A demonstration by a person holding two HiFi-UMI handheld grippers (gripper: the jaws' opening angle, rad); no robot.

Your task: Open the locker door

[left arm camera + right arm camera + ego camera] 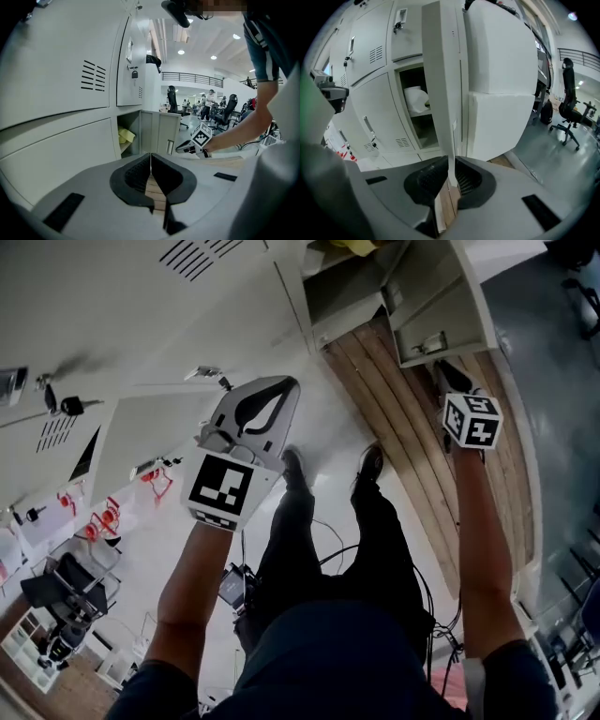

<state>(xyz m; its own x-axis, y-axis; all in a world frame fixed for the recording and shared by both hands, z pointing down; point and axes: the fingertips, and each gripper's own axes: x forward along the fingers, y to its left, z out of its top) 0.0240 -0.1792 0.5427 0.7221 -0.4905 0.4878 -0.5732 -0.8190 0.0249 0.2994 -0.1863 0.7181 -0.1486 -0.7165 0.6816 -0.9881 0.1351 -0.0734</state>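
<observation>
White sheet-metal locker door [440, 70], swung ajar, is pinched at its free edge by fingers of the right gripper [451, 174], presumably for pulling wider; left gripper [150, 171], fingers pressed together empty, is held clear of the door.

Pale floor [323, 427] with wooden plank strip [412, 460]; two shoes [293, 468] (person standing), thin cables [330, 542].

The locker door [440, 70] pinched in my right hand-held gripper [451, 174] is smooth cream-painted sheet metal with a soft sheen. The gripper's shell is matt grey plastic, and its pads [426, 180] are black and ribbed, rubbery-looking. Beneath it, the floor boards [443, 204] are grainy wood.
</observation>
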